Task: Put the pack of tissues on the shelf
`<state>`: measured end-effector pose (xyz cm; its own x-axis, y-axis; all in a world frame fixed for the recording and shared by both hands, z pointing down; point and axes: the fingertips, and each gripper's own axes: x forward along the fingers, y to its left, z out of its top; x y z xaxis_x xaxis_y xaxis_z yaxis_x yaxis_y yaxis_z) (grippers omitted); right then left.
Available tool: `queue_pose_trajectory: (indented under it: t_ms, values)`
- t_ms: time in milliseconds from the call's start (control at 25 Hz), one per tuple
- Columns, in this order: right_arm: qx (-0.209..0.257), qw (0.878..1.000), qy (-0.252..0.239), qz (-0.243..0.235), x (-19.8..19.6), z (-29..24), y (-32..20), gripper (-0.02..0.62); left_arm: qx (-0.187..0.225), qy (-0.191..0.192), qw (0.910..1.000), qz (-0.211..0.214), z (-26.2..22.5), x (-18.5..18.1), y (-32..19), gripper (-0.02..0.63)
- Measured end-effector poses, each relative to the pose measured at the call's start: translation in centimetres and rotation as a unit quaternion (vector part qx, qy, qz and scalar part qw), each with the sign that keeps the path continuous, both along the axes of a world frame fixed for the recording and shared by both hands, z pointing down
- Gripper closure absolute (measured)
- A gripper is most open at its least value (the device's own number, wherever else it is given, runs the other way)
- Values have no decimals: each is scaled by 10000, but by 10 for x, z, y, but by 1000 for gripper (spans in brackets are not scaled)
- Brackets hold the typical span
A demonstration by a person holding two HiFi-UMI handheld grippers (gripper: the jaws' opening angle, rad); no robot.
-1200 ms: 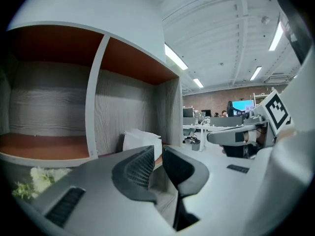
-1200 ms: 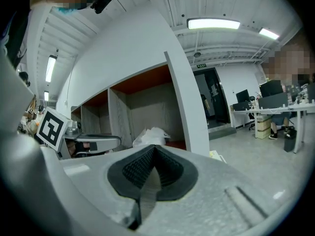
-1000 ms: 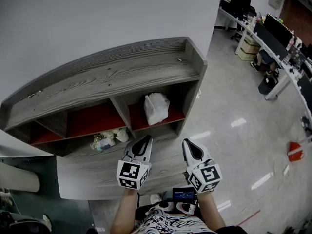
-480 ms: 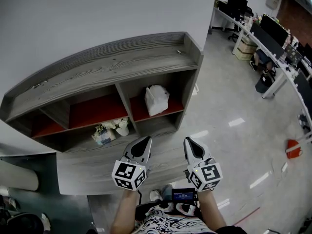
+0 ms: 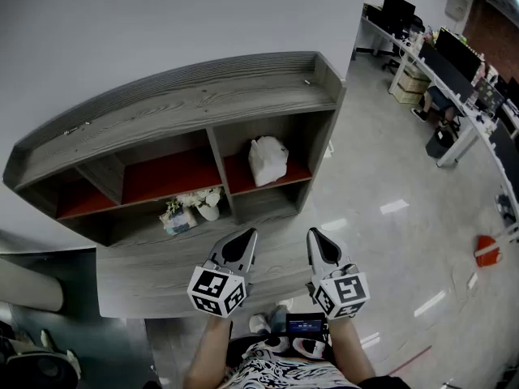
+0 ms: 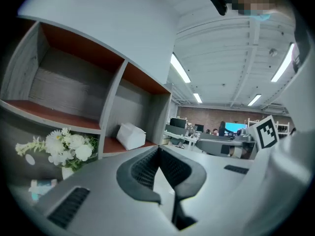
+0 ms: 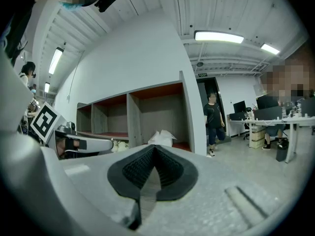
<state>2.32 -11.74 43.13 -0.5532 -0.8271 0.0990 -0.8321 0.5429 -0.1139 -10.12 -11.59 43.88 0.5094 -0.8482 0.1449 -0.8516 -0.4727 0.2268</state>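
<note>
The white pack of tissues [image 5: 268, 160] rests on the red floor of the shelf's right-hand compartment; it also shows as the tissue pack [image 6: 130, 135] in the left gripper view and the tissue pack [image 7: 161, 137] in the right gripper view. The grey wooden shelf [image 5: 178, 112] stands against the white wall. My left gripper [image 5: 241, 245] and right gripper [image 5: 318, 244] hang side by side in front of the shelf, well short of the pack. Both are shut with nothing between their jaws.
A small vase of white flowers [image 5: 201, 204] and a little pack [image 5: 178, 220] sit in the lower middle compartment. Shiny floor spreads to the right, with office desks and monitors [image 5: 458, 63] beyond. A person [image 7: 213, 122] stands past the shelf's right end.
Both grippers have pulled slightly back from the shelf. The view has shifted a little, so the shelf sits further right in frame. The tissue pack has stayed in its compartment.
</note>
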Motion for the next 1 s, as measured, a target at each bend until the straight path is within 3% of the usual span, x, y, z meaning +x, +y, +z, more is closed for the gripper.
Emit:
queue_pose_trajectory:
  t_ms: [240, 560, 1000]
  values:
    - [55, 10000, 74, -27, -6, -1, 3, 594, -25, 40, 10000, 56, 2, -2, 3, 600]
    - [77, 10000, 55, -19, -5, -4, 1, 594, 97, -318, 9994, -109, 0, -10, 0, 600]
    - [53, 10000, 62, -28, -6, -2, -2, 594, 169, -25, 9998, -125, -4, -15, -3, 600]
